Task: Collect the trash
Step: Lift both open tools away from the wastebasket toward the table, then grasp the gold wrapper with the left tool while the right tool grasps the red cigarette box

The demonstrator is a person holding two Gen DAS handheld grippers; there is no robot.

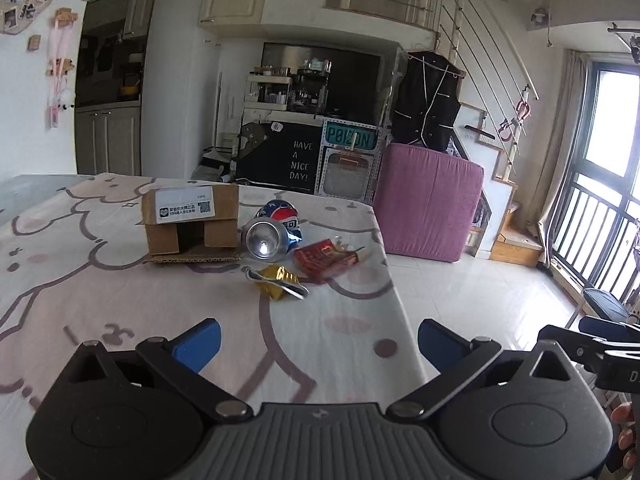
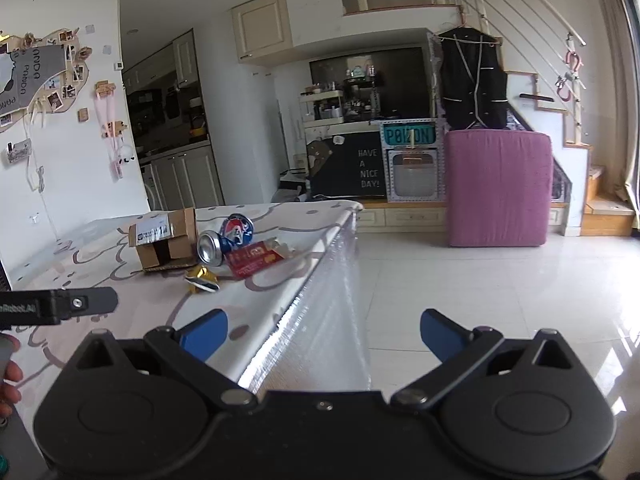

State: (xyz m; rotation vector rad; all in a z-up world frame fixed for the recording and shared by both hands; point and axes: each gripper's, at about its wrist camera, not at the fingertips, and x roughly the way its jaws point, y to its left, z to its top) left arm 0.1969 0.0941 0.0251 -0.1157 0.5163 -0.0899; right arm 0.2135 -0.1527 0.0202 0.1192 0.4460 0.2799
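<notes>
Trash is lying clustered near the bench (image 1: 120, 300) far edge: cardboard box (image 1: 191, 222), crushed can (image 1: 272, 234), red packet (image 1: 324, 260), gold wrapper (image 1: 278, 280). Left tongs (image 1: 319, 340) and right tongs (image 2: 323, 330) are hanging released, empty, well short, probably lining up an approach.

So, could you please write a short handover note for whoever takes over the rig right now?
Left tool: open, empty, above the table, short of the trash.
Right tool: open, empty, over the table's near edge.
Trash sits in one cluster toward the far right of the table: cardboard box, crushed Pepsi can right of it, red packet beside the can, gold wrapper nearest the tools.
Done: nothing picked up.
Left: collect all four pieces. No bin shows in either view.
</notes>
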